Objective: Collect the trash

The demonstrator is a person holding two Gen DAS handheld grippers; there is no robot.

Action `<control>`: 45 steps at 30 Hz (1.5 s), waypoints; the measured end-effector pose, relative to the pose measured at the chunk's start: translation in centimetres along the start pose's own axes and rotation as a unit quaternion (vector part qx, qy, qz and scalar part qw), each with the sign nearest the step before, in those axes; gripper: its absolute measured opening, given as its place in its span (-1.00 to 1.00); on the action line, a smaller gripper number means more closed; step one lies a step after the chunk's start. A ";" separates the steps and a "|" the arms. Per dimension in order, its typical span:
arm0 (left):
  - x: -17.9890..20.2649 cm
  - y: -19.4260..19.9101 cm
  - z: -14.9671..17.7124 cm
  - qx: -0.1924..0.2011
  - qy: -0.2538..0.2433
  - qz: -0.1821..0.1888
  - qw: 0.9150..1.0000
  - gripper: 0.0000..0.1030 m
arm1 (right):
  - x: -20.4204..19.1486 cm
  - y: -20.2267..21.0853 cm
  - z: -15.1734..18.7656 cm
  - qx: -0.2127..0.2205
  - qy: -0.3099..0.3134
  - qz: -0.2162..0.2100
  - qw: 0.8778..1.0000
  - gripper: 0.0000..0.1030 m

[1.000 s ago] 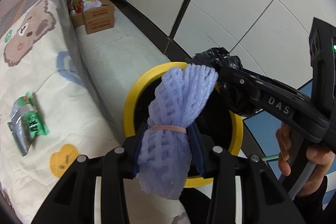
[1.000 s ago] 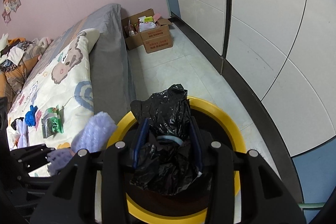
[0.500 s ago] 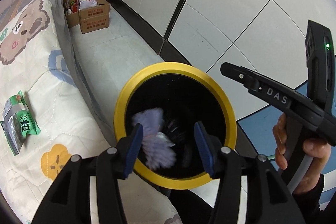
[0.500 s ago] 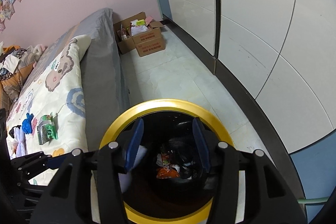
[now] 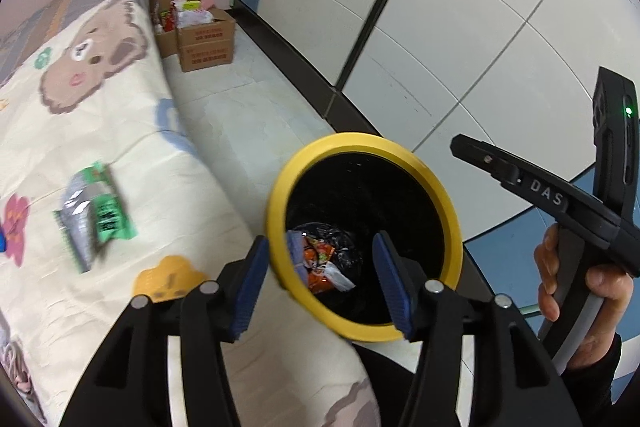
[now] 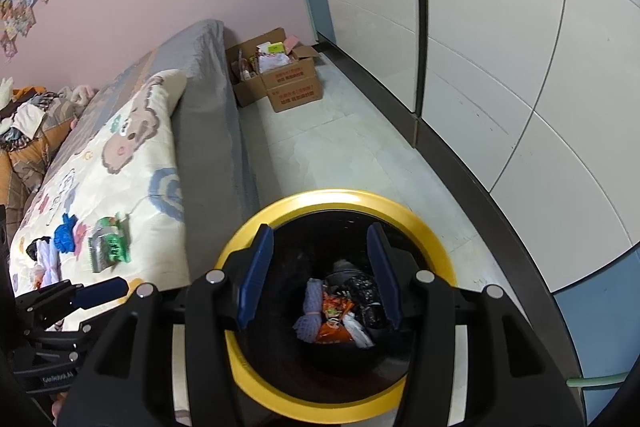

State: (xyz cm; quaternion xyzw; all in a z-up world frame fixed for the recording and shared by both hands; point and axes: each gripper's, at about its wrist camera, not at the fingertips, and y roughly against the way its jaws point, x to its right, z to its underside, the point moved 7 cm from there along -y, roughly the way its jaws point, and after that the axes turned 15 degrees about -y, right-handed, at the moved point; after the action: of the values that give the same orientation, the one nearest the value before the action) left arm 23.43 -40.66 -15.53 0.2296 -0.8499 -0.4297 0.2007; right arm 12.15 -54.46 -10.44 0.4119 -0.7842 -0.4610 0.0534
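Fingers empty over the bin

Both your left gripper (image 5: 320, 279) and right gripper (image 6: 316, 275) have just opened, holding nothing. Next trash, the green wrapper (image 5: 96, 215), lies on the bed (image 5: 120, 147) at nine o'clock: light, crinkly, slippery; pinch its edge.

We see the green packet (image 5: 94, 217) left of the yellow-rimmed bin (image 5: 362, 143) motion-blurred, print unreadable; the bin's near rim is hidden behind gripper arms.

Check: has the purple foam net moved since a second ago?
Yes. The purple foam net left the left gripper, whose jaws have just been opening with nothing between them, and dropped past the yellow bin rim to the bin's bottom.
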 end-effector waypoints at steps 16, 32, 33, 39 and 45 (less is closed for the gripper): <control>-8.7 8.8 4.3 0.020 0.063 -0.068 0.995 0.26 | -9.9 3.3 2.8 0.002 0.067 -0.031 0.997 0.02; -20.3 15.1 11.2 0.012 0.143 -0.132 0.981 0.35 | -21.1 2.6 6.9 -0.021 0.140 -0.059 0.988 0.08; -21.0 15.5 11.6 0.012 0.147 -0.137 0.980 0.35 | -21.7 2.4 7.1 -0.023 0.143 -0.061 0.988 0.08; -25.5 17.0 14.1 0.006 0.181 -0.155 0.971 0.35 | -24.8 1.1 8.3 -0.034 0.161 -0.064 0.984 0.09; -29.1 18.2 16.2 0.006 0.207 -0.169 0.964 0.35 | -27.5 -0.9 9.5 -0.047 0.177 -0.060 0.981 0.09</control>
State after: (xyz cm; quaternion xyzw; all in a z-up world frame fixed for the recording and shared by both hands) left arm 34.47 -4.36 -13.62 0.4550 -0.7411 -0.3956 0.2956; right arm 26.28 -29.09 -8.41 0.5305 -0.7134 -0.4196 0.1831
